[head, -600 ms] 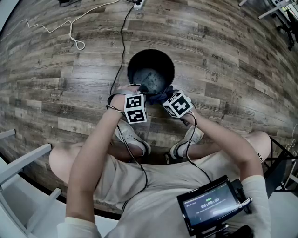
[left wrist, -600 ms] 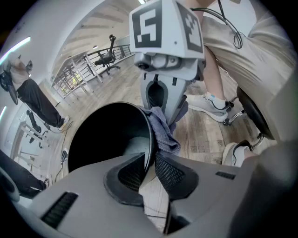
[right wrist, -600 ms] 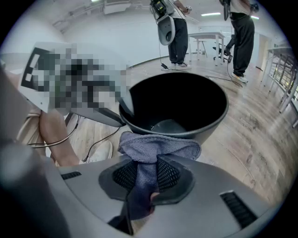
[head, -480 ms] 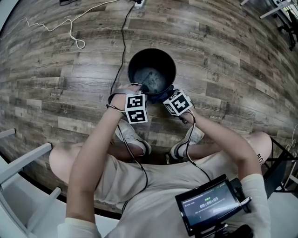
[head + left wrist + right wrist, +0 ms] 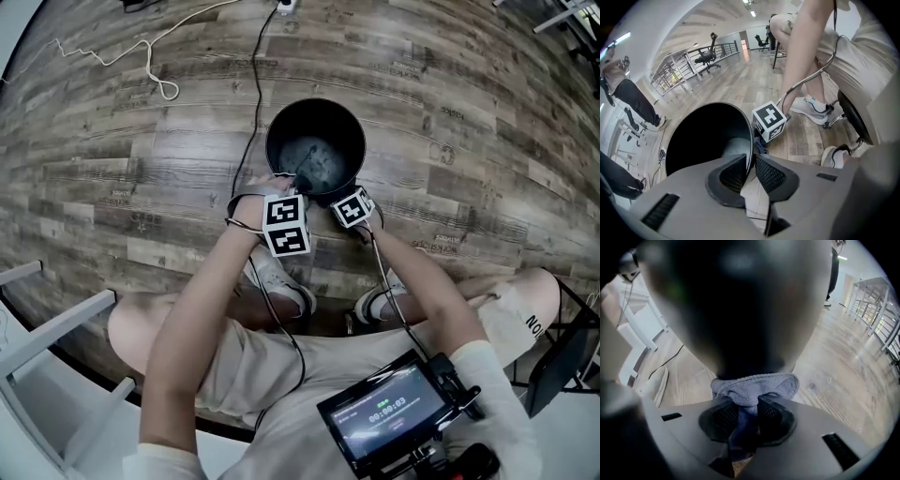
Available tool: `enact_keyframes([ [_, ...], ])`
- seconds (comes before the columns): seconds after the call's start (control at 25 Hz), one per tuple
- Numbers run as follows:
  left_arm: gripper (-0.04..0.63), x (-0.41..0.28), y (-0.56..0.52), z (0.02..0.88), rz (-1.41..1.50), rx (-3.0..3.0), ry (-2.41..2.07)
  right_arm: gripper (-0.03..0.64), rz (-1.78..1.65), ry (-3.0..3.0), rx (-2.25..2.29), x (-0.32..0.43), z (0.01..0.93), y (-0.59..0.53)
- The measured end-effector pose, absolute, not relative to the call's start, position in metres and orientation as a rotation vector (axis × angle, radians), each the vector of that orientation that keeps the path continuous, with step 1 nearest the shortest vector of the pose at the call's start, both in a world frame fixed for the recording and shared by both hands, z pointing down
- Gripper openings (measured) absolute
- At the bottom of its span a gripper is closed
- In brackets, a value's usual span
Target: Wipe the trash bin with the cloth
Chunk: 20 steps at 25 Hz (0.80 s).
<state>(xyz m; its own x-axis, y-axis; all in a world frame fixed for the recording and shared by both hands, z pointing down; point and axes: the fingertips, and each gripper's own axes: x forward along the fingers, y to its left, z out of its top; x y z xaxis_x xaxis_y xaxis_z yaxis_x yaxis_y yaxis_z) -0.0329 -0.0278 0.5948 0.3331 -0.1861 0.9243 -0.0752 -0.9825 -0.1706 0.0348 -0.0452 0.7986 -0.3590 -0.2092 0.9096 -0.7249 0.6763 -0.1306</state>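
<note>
- Black round open-topped trash bin (image 5: 342, 129): stands upright on the floor, directly ahead of the seated person's feet; its grey-smudged bottom shows from above.
- Grey-brown wood-grain plank floor (image 5: 112, 141): carries the trash bin. A thin white cable (image 5: 150, 70) loops at the upper left, and a black cable (image 5: 255, 84) runs down past the bin's left side.
- Left hand-held gripper (image 5: 751, 161): pointed steeply down at the near rim of the trash bin. Its two ribbed pads are drawn nearly together, with the thin bin wall pinched between them, one pad inside the bin and one outside.
- Right hand-held gripper (image 5: 749, 404): also tilted steeply down, at the near right of the bin's outside. Its pads are clamped on a grey-blue terry cloth (image 5: 754, 385).
- Cloth: bunched into a thick fold above the pads, with a tail hanging down between them. The fold lies against the dark outer wall of the trash bin, which fills the upper part of the right gripper view.
- Black-and-white marker cubes (image 5: 286, 225): one on each hand-held gripper, side by side just below the bin in the head view, near each other but apart.
- White sneakers (image 5: 281, 281): on the floor below the hand-held grippers.
- Small lit screen (image 5: 389, 412): at the lower right, close to the person's body.
</note>
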Motion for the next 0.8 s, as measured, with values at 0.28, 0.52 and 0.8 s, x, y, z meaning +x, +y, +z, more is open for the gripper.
enact_keyframes([
  [0.28,0.078,-0.035,-0.025,0.588,-1.748,-2.410,0.233,0.080,0.619,-1.940,0.637,0.035,0.763,-0.032],
  [0.52,0.135,-0.059,-0.037,0.584,-1.714,-2.009,0.053,0.080,0.593,-2.027,0.509,0.036,0.690,-0.005],
  [0.8,0.084,-0.063,-0.033,0.597,-1.780,-2.103,0.066,0.080,0.602,-2.140,0.504,0.026,0.614,0.011],
])
